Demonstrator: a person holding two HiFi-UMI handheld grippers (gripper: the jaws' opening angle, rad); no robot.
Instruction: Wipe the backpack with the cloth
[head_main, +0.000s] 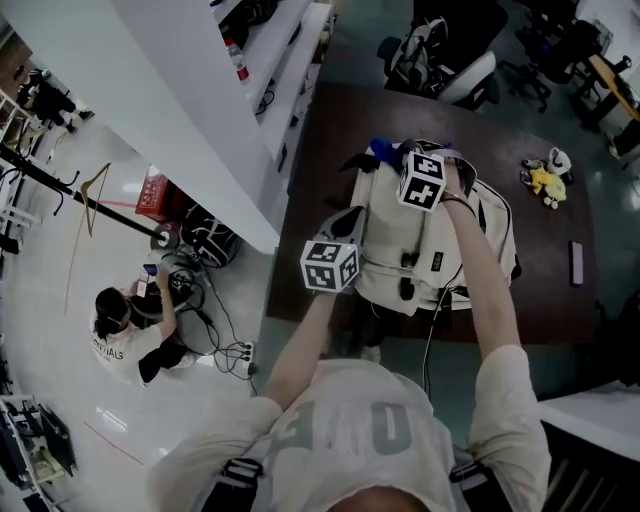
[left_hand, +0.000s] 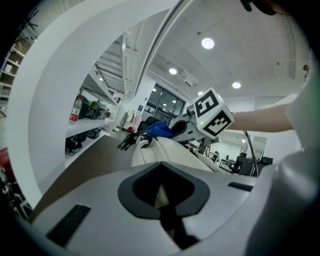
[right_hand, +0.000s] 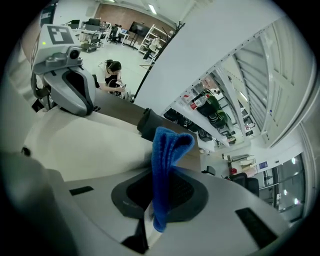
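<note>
On the dark desk (head_main: 545, 265), the left claw (left_hand: 161, 200) clamps the backpack (head_main: 395, 250); the cloth (right_hand: 167, 165) pinched in the right claw (right_hand: 150, 220) may slip out mid-wipe.

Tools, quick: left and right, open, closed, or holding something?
Left tool: closed, pinching the backpack.
Right tool: closed on the cloth.
</note>
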